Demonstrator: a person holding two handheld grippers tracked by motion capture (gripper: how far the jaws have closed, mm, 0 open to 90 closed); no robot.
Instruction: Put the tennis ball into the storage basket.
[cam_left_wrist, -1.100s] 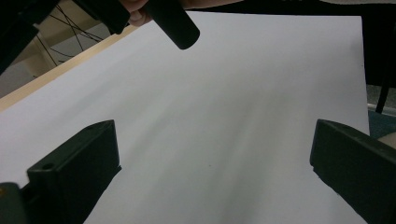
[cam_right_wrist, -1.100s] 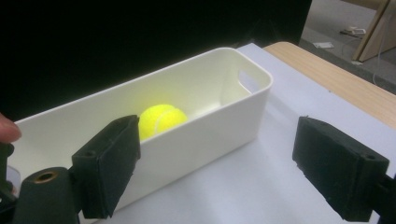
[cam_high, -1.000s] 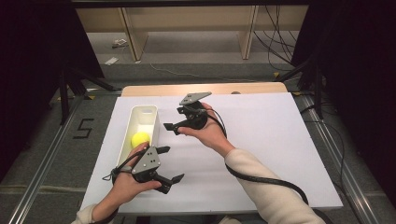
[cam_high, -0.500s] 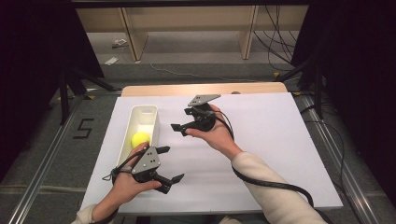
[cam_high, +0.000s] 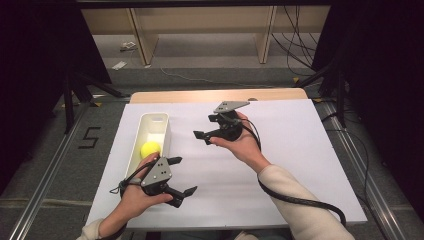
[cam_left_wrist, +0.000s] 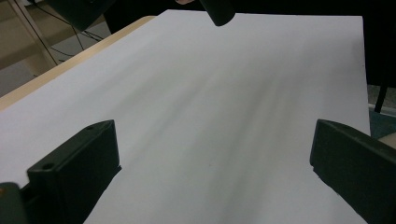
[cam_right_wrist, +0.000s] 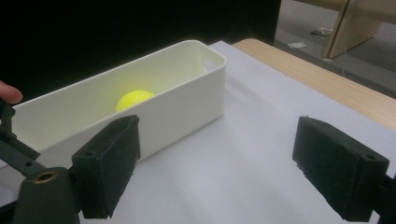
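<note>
A long white bin (cam_high: 161, 121) stands on the left part of the white sheet, with a yellow ball (cam_high: 150, 149) lying in its near half. My left gripper (cam_high: 183, 175) is held open just off the bin's near end, with bare sheet between its jaws (cam_left_wrist: 210, 158). To the right of the bin, over the middle of the sheet, my right gripper (cam_high: 205, 127) is held open and empty. It points toward the bin (cam_right_wrist: 177, 107) and the ball (cam_right_wrist: 134, 99), with its jaws wide apart (cam_right_wrist: 215, 172).
The white sheet (cam_high: 300, 150) covers most of the table, and a strip of wooden tabletop (cam_high: 215, 95) shows along the far edge. A black cable (cam_high: 300, 200) trails from the right gripper. A "5" mark (cam_high: 90, 137) is on the floor at left.
My right gripper has drifted to the right, farther from the bin, still open. The left gripper, bin and ball have stayed put.
</note>
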